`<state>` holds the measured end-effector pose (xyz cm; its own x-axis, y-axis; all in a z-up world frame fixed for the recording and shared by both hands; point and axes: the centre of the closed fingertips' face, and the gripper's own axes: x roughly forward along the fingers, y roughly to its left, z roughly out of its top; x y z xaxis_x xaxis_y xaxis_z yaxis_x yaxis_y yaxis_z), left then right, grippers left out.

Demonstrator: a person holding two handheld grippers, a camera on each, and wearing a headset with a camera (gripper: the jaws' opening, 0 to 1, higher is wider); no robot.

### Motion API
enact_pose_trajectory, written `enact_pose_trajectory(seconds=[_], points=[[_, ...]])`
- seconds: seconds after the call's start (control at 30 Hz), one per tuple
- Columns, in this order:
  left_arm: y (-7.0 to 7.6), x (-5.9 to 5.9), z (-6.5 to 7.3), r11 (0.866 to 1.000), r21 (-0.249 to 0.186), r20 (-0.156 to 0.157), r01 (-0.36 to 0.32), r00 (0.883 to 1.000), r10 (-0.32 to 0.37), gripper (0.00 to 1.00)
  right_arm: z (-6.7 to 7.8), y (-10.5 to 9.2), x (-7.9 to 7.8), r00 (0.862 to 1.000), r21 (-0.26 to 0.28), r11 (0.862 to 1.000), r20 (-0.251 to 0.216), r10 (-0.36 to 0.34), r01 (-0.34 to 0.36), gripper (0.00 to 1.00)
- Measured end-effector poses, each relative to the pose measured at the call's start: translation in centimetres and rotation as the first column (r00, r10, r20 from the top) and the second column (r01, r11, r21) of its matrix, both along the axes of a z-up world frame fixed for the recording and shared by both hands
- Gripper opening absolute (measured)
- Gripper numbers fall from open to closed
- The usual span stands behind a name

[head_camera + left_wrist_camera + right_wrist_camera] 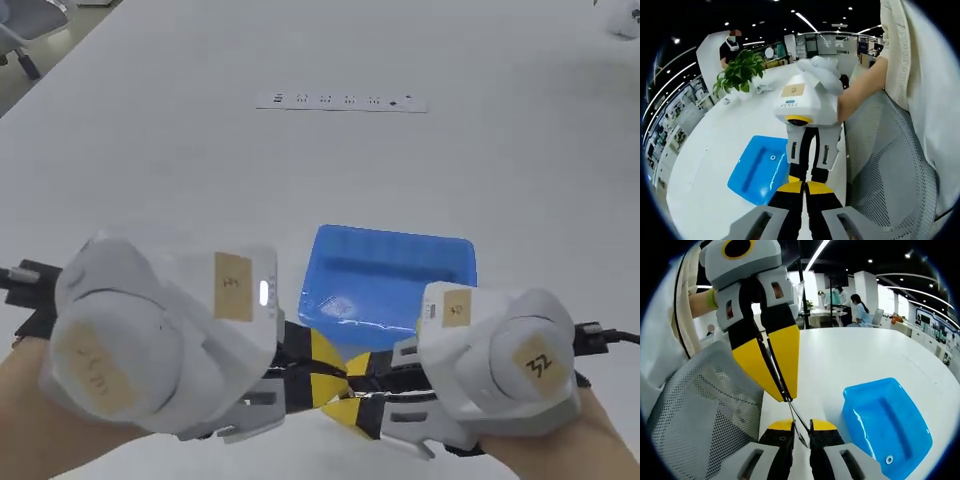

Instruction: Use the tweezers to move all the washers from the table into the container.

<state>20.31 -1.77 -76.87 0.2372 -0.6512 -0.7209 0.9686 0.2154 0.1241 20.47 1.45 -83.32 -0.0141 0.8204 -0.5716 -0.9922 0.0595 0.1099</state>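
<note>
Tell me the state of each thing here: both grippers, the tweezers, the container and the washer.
left gripper: shut on the tweezers.
right gripper: jaws slightly apart around the tweezers' tip; grip unclear.
tweezers: clamped in the left gripper, tip between the right gripper's jaws.
container: upright, open, one washer inside.
washer: lying flat on the container floor.

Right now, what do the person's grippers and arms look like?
The left gripper and right gripper match: rounded white housings, grey finger mounts, black fingers with yellow tips. Tan paper stickers carry handwritten marks; one on the right housing reads 32. A black cable leaves the back of each. The left housing has a small lit indicator. The person wears a cream garment; forearms are bare.
</note>
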Motion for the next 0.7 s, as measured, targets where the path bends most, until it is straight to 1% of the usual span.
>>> enact_pose_trajectory(seconds=[0.07,0.13,0.17,0.23,0.27,0.3,0.37,0.4,0.47,0.5,0.53,0.57,0.6,0.63,0.7], points=[[-0.1,0.2,0.0,1.000,0.003,-0.003,-0.002,1.000,0.002,0.00,0.0,0.2,0.1,1.000,0.006,1.000,-0.011,-0.001,0.001,0.08],[-0.2,0.4,-0.3,1.000,0.006,-0.013,-0.005,1.000,0.005,0.00,-0.3,0.2,0.1,1.000,-0.012,1.000,-0.015,0.008,-0.008,0.08],[-0.3,0.5,-0.3,1.000,-0.006,-0.017,-0.005,1.000,0.005,0.00,-0.3,0.1,0.2,1.000,-0.012,1.000,-0.014,0.005,-0.005,0.08],[-0.3,0.8,-0.2,1.000,-0.013,-0.027,-0.018,0.999,0.018,0.00,-0.3,0.0,0.3,1.000,-0.011,1.000,-0.030,-0.003,0.003,0.08],[-0.3,0.9,-0.2,1.000,-0.013,-0.028,-0.019,0.999,0.019,0.00,-0.3,0.0,0.3,0.999,-0.008,1.000,-0.048,-0.012,0.012,0.08],[-0.4,0.9,-0.2,1.000,-0.016,-0.032,-0.018,0.999,0.017,0.00,-0.3,0.0,0.3,0.999,-0.007,1.000,-0.050,-0.015,0.015,0.08],[-0.4,0.8,-0.2,0.999,-0.030,-0.059,-0.016,0.998,0.014,0.00,-0.3,0.0,0.2,0.998,-0.012,1.000,-0.055,-0.017,0.016,0.08],[-0.4,0.8,-0.2,0.999,-0.032,-0.065,-0.017,0.998,0.015,0.00,-0.2,0.0,0.1,0.998,-0.014,1.000,-0.061,-0.016,0.015,0.09],[-0.2,1.0,-0.1,0.999,-0.030,-0.076,-0.016,0.997,0.014,0.00,0.0,-0.1,-0.3,0.995,-0.013,1.000,-0.096,-0.012,0.011,0.15],[-0.2,0.9,-0.1,1.000,-0.030,-0.084,-0.009,0.996,0.007,0.00,0.2,-0.2,-0.7,0.990,-0.003,1.000,-0.140,-0.022,0.022,0.19],[-0.2,0.9,-0.1,1.000,-0.030,-0.090,-0.004,0.996,0.002,0.00,0.3,-0.3,-0.6,0.990,0.001,1.000,-0.140,-0.026,0.027,0.20],[-0.2,0.9,-0.1,1.000,-0.029,-0.093,0.000,0.996,-0.003,0.00,0.4,-0.7,-0.5,0.992,-0.005,1.000,-0.126,-0.026,0.025,0.19],[-0.2,0.9,-0.1,1.000,-0.029,-0.098,0.008,0.995,-0.010,0.00,0.4,-0.9,-0.4,0.993,-0.012,1.000,-0.112,-0.028,0.027,0.17],[-0.2,0.8,-0.1,0.999,-0.028,-0.105,0.016,0.994,-0.019,0.00,0.4,-1.3,-0.1,0.996,-0.018,1.000,-0.088,-0.028,0.026,0.14],[-0.3,0.7,-0.1,0.999,-0.030,-0.110,0.035,0.993,-0.038,0.00,0.4,-1.3,0.1,0.996,-0.013,0.999,-0.086,-0.031,0.030,0.09]])
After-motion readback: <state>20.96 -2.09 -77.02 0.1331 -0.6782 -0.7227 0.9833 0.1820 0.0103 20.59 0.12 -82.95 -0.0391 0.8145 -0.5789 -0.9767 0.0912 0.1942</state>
